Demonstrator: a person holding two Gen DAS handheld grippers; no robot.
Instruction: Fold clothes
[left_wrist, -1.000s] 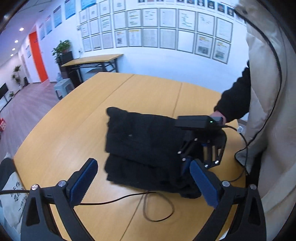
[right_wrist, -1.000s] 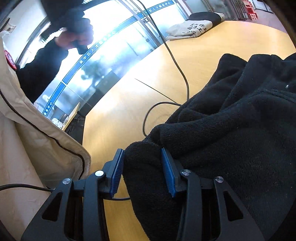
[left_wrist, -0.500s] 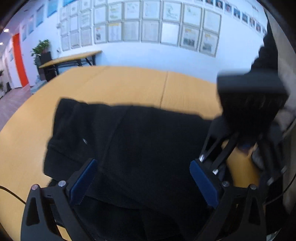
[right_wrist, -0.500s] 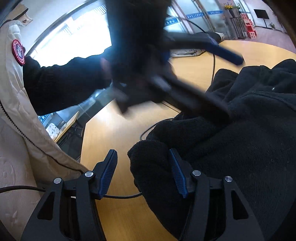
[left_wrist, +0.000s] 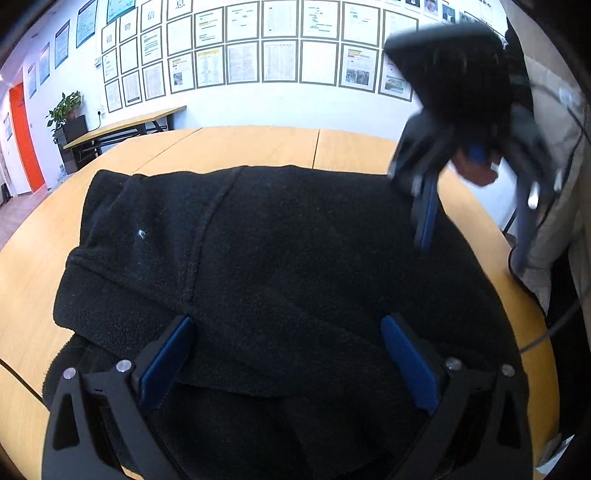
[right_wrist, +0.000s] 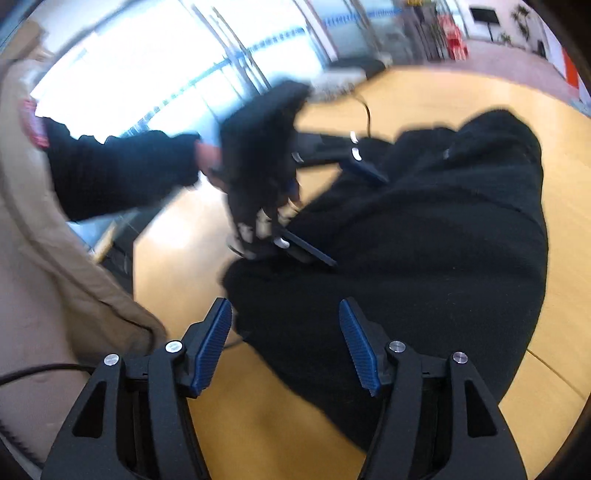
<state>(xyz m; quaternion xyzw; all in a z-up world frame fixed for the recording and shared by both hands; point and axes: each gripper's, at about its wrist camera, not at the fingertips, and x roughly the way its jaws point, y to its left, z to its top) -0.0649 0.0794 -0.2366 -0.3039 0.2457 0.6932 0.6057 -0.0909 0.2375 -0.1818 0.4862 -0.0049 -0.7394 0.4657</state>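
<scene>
A black fleece garment (left_wrist: 295, 258) lies folded in layers on the round wooden table (left_wrist: 236, 147). My left gripper (left_wrist: 288, 354) is open, its blue pads spread over the near folded edge of the fleece. My right gripper (left_wrist: 472, 240) shows blurred at the upper right, above the fleece's right side. In the right wrist view the right gripper (right_wrist: 286, 343) is open and empty above the edge of the fleece (right_wrist: 424, 258). The left gripper (right_wrist: 343, 214) shows there too, open, low over the fleece.
The table's bare wood (right_wrist: 266, 424) surrounds the garment. A black cable (left_wrist: 546, 332) runs off the right edge. The person's beige coat (right_wrist: 48, 258) is close by. A second table (left_wrist: 125, 125) and a plant (left_wrist: 66, 107) stand by the wall.
The right gripper let go of the fleece edge, opened wide and lifted away. The left gripper moved in from the table's edge to sit low over the fleece.
</scene>
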